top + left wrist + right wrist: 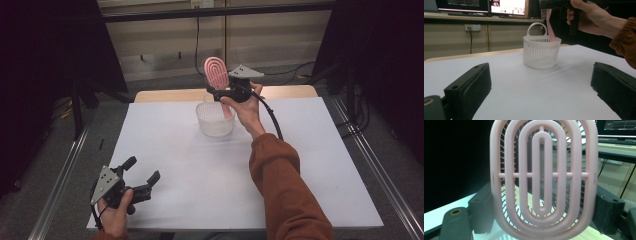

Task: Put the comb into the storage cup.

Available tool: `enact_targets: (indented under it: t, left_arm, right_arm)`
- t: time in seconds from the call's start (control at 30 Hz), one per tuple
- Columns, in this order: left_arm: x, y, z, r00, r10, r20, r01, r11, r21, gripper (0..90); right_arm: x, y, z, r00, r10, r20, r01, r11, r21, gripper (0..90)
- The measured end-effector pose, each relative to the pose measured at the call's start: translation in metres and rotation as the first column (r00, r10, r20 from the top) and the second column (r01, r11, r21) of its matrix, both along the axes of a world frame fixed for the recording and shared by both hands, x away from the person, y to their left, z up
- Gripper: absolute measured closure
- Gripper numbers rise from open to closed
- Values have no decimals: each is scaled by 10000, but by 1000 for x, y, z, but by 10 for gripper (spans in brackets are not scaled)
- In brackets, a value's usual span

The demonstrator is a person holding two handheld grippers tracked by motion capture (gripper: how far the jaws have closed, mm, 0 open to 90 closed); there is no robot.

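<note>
The right gripper [223, 93] is held up above the far middle of the white tabletop [310, 165], its fingers [481, 207] clamped on either edge of a pink hairbrush [216, 72]. The brush's oval, slotted head stands upright above the fingers, and in the right gripper view its thin bristles show through the slots. Below the fingers the brush's handle hangs down into a white slatted basket [215, 120] that stands on the tabletop directly under the gripper.

The left gripper [142, 176] rests low at the near left corner of the tabletop, its fingers [467, 87] spread wide apart with nothing between them. The basket [541, 51] stands well ahead of those fingers, centred between them in the left gripper view.
</note>
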State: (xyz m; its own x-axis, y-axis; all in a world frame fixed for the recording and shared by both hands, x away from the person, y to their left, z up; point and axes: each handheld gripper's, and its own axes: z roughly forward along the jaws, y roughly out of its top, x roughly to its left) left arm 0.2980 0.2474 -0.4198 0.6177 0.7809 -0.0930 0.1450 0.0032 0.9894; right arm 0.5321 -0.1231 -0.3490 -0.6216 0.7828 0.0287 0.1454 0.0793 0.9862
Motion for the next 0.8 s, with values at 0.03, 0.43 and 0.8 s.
enact_targets:
  t: [0.03, 0.43, 0.8]
  left_arm:
    - [0, 0, 0, 10000, -9, -12, 10, 10000, 36, 31]
    - [0, -1, 0, 9999, -113, -41, 114, 9999, 96, 31]
    - [0, -1, 0, 9999, -98, -58, 99, 9999, 98, 31]
  right_arm:
    - [0, 0, -1, 10000, -7, -5, 7, 10000, -1, 193]
    - [-2, -3, -11, 9999, 9, -121, -11, 9999, -142, 193]
    - [-5, -5, -22, 9996, -57, -282, 54, 9999, -112, 193]
